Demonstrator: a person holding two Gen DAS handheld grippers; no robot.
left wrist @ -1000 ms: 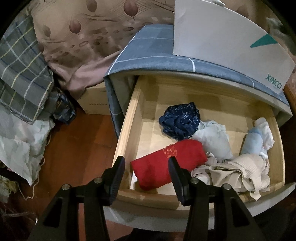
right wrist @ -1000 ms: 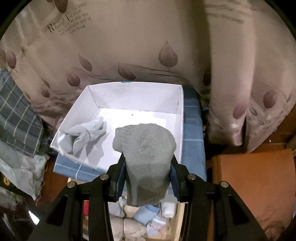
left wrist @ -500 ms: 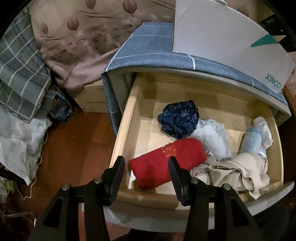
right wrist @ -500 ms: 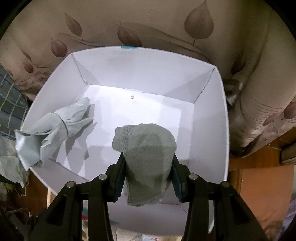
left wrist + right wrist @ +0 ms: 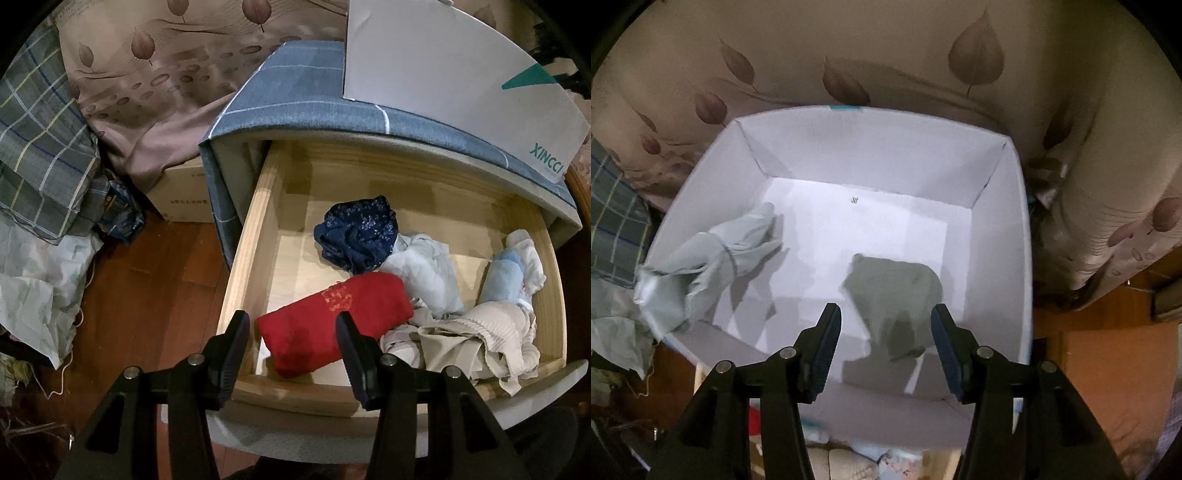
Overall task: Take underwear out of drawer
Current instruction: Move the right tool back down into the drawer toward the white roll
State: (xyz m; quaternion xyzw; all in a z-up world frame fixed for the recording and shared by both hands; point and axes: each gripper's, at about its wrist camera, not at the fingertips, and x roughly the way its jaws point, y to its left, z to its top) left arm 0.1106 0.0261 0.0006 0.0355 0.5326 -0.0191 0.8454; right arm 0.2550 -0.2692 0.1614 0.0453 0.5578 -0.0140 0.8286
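Note:
The wooden drawer [image 5: 243,266] stands pulled out, holding a red folded garment [image 5: 332,325], a navy patterned one [image 5: 356,232], pale blue cloth [image 5: 424,269], a cream knit piece [image 5: 491,332] and a light blue roll [image 5: 502,280]. My left gripper [image 5: 291,332] hovers open above the drawer's front left corner, over the red garment. My right gripper [image 5: 886,325] hangs over the white box [image 5: 997,236], its jaws opening; the grey-green underwear [image 5: 897,291] lies free on the box floor beneath them. A pale blue garment [image 5: 701,266] drapes over the box's left wall.
The white box [image 5: 443,74] sits on the blue-grey checked cabinet top [image 5: 295,96]. A leaf-patterned beige cloth [image 5: 886,55] hangs behind it. Plaid fabric [image 5: 37,155], a cardboard box [image 5: 181,199] and crumpled white cloth [image 5: 33,288] lie on the reddish wooden floor [image 5: 147,302] to the left.
My right gripper moved forward and down over the white box, then its jaws parted and the grey-green underwear dropped onto the box floor. The left gripper stayed put.

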